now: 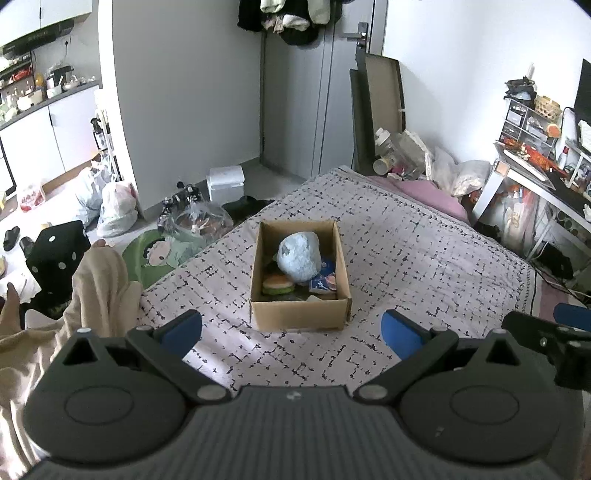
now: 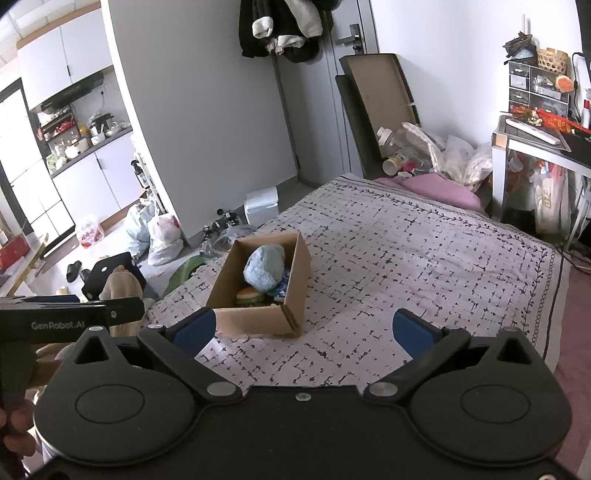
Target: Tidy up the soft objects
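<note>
Both grippers, left gripper [image 1: 291, 330] and right gripper [image 2: 303, 332], hang empty with jaws apart. Your cardboard box [image 1: 299, 314] sits on the bedspread [image 1: 406, 258], dead ahead of the left, ahead-left of the right; blue plush [image 1: 299, 258] inside. Left looks nearer.

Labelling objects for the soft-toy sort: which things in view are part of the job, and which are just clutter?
Part of the job:
- cardboard box on the bedspread
- blue plush toy in the box
- burger toy in the box
- left tool and right tool, both open and empty

Just lying about:
- plastic bags on the floor
- white bin
- pink pillow
- desk
- hanging clothes
</note>
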Motion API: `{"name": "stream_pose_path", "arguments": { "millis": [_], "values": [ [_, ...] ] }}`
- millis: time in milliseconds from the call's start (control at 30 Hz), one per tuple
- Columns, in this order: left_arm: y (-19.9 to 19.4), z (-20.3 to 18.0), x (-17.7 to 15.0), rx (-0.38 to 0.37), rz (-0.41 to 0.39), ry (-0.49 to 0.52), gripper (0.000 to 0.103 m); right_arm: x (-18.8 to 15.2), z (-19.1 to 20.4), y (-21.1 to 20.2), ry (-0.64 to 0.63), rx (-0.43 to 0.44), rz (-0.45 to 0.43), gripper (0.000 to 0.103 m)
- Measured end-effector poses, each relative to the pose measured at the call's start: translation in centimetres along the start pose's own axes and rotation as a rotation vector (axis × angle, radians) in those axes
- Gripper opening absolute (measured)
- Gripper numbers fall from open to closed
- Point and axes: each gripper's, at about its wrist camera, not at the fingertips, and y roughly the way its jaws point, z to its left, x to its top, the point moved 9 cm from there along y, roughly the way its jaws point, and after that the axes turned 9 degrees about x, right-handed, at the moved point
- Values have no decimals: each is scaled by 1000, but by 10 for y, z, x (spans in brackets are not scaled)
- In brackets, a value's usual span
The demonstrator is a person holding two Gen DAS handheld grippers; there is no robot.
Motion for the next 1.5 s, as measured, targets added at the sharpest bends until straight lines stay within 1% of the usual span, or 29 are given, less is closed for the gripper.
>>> {"name": "stream_pose_path", "arguments": {
  "millis": [267, 567, 767, 1500],
  "values": [
    [-12, 6, 0, -5, -35, -4, 103, 5, 5, -9, 6, 23, -34, 103],
    [-18, 6, 5, -13, -50, -7, 103, 6, 6, -7, -2, 9, -28, 103],
    [-19, 7, 6, -13, -51, -7, 103, 5, 8, -7, -15, -5, -24, 103],
    [-23, 1, 6, -16, -48, 1, 103, 5, 0, -14, 0, -28, -33, 103]
  ]
}}
